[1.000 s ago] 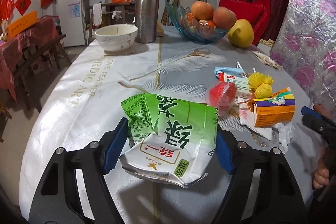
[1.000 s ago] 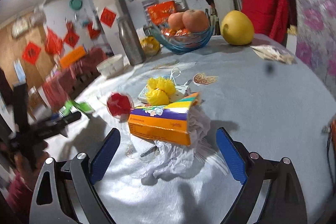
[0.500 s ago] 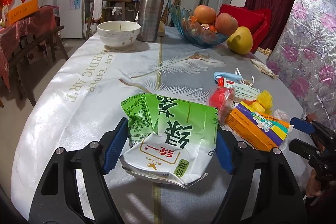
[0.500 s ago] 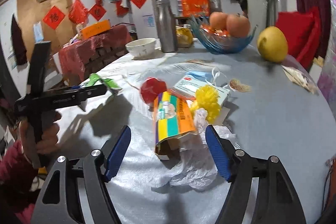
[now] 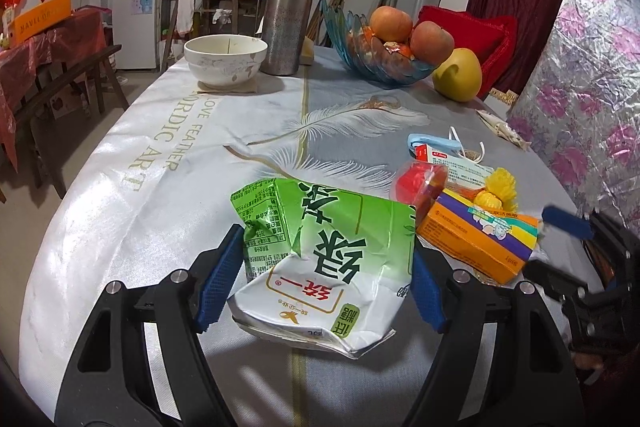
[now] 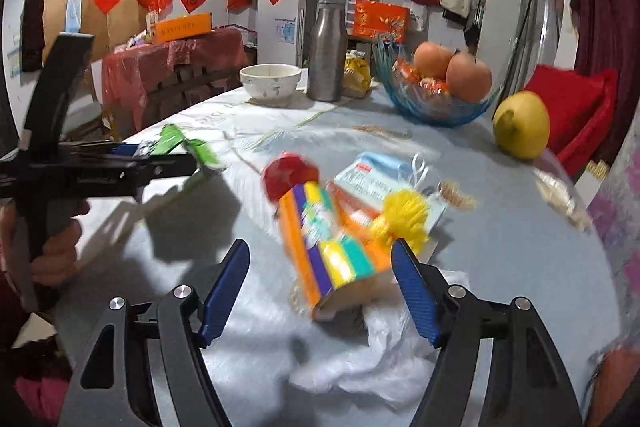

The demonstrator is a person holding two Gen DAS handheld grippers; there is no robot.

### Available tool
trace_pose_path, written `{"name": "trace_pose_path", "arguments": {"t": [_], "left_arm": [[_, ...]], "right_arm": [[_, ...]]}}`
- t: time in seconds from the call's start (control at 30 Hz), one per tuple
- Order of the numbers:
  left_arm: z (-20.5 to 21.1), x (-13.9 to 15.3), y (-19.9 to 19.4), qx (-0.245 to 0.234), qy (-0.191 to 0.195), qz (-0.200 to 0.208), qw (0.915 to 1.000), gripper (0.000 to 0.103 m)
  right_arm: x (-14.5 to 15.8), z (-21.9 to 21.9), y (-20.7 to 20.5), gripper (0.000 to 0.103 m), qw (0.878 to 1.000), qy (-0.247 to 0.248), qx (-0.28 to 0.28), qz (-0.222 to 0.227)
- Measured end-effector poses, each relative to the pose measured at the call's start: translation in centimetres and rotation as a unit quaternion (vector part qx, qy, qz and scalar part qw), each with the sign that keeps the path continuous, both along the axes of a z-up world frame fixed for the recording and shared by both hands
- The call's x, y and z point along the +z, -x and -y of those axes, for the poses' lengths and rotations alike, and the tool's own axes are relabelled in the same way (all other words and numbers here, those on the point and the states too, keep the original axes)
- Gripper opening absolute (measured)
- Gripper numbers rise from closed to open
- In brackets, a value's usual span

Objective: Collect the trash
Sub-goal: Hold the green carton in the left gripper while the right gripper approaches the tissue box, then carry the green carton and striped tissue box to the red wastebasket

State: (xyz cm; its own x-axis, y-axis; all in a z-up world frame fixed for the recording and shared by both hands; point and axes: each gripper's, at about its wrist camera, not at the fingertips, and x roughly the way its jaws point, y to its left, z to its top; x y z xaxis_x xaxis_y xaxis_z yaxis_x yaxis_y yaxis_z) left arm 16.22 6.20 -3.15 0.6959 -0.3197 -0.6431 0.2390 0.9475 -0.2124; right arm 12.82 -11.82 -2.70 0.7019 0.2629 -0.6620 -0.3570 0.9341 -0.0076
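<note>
A crushed green drink carton [image 5: 320, 255] sits between the blue pads of my left gripper [image 5: 320, 287], which is shut on it just above the table. In the right wrist view the carton [image 6: 184, 147] shows in that gripper at the left. My right gripper [image 6: 320, 287] is open, its jaws on either side of an orange and purple box [image 6: 320, 251], not touching it. The box [image 5: 476, 239] also shows in the left wrist view, with my right gripper's fingers [image 5: 566, 227] behind it. A crumpled white tissue [image 6: 384, 351] lies under the box's near end.
Beside the box lie a red wrapper [image 6: 290, 173], a yellow pom-pom [image 6: 408, 217], a medicine packet [image 6: 376, 183] and a blue face mask [image 5: 436, 143]. Further back stand a white bowl [image 5: 226, 61], a steel flask [image 5: 288, 15], a glass fruit bowl [image 5: 384, 55] and a yellow pomelo [image 5: 458, 75].
My right gripper has swung round and moved in, so the orange box now lies end-on between its open jaws. The left gripper keeps its hold on the carton.
</note>
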Motion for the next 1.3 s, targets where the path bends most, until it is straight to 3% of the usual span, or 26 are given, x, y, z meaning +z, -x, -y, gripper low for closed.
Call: {"name": "trace_pose_path", "arguments": {"t": [0.07,0.13,0.27,0.3,0.37,0.53,0.6,0.73,0.83,0.9,1.13,1.3], "left_arm": [[0.0,0.0,0.0,-0.001,-0.001,0.0,1.0,0.074],[0.0,0.0,0.0,-0.001,0.0,0.001,1.0,0.074],[-0.1,0.0,0.0,0.001,0.002,0.002,1.0,0.074],[0.0,0.0,-0.1,0.001,0.003,0.001,1.0,0.074],[0.0,0.0,-0.1,0.0,0.002,0.001,1.0,0.074],[-0.1,0.1,0.1,-0.002,0.004,0.005,1.0,0.074],[-0.1,0.2,0.1,-0.003,0.004,0.008,1.0,0.074],[-0.1,0.3,0.4,-0.005,0.006,0.014,0.9999,0.074],[-0.3,0.5,0.7,-0.003,0.007,0.022,0.9997,0.074],[-0.5,0.8,0.9,-0.001,0.011,0.027,0.9996,0.074],[-1.5,2.0,3.0,-0.006,-0.011,0.039,0.9991,0.074],[-4.8,4.1,5.2,0.017,-0.028,0.053,0.998,0.074]], "right_arm": [[0.4,-0.4,-0.5,0.074,1.0,0.005,0.008,0.005],[0.4,-1.1,-0.9,0.082,0.999,0.023,0.021,0.007],[-2.5,-2.4,-3.0,0.081,0.996,0.074,0.03,-0.044],[-3.2,-2.4,-3.4,0.077,0.995,0.077,0.027,-0.054],[-4.0,-2.0,-4.2,0.056,0.994,0.069,0.022,-0.083],[-1.6,0.1,-2.7,0.05,0.998,-0.024,0.019,-0.058],[-0.5,1.3,-2.0,0.053,0.993,-0.096,0.036,-0.065],[0.5,4.4,-1.3,0.053,0.958,-0.261,0.065,-0.097],[0.4,5.8,-1.3,0.053,0.937,-0.324,0.069,-0.11],[0.2,6.4,-1.0,0.053,0.932,-0.339,0.063,-0.114],[0.4,6.8,0.2,0.053,0.933,-0.342,0.048,-0.102],[1.2,5.8,0.5,0.053,0.934,-0.339,0.062,-0.094]]}}
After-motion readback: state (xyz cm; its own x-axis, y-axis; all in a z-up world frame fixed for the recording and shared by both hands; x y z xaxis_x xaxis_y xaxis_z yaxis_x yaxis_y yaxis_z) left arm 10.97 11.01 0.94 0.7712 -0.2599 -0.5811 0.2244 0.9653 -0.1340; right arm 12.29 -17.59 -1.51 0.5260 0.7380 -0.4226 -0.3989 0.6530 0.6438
